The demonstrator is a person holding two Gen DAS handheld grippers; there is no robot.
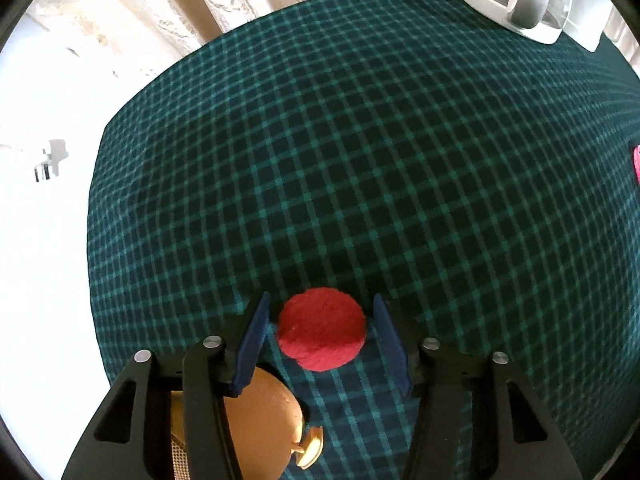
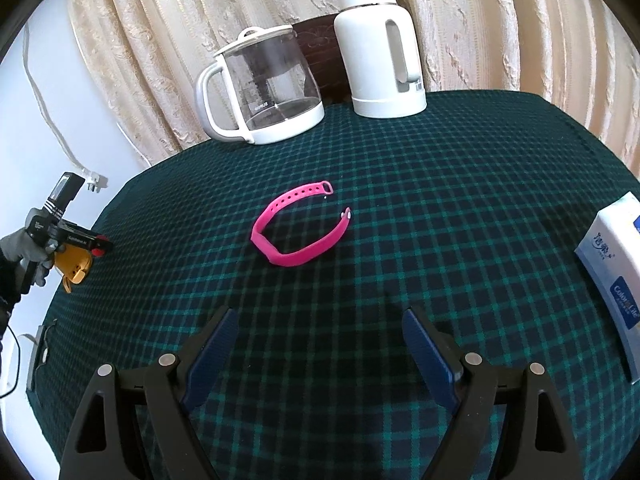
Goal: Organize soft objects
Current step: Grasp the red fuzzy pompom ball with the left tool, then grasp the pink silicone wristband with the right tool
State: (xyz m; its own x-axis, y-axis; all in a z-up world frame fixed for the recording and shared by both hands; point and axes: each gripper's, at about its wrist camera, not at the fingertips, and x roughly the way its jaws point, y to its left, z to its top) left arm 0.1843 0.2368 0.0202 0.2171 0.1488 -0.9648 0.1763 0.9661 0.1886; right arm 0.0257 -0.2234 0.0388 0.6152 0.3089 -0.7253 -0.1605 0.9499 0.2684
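While the left gripper (image 1: 320, 316) points steeply down at the green-checked tablecloth (image 1: 360, 160), a red felt ball (image 1: 322, 328) sits between its blue pads (image 1: 256, 344); a narrow gap shows on each side, so the jaws are not pinching it. Just below the left finger lies a tan rounded object (image 1: 264, 420), unclear in kind. Over on the right, the right gripper (image 2: 320, 344) hangs spread wide and empty above the cloth. Beyond it a pink silicone wristband (image 2: 296, 236) lies flat. Farther back stand a glass kettle (image 2: 260, 88) and a white thermos jug (image 2: 380, 48).
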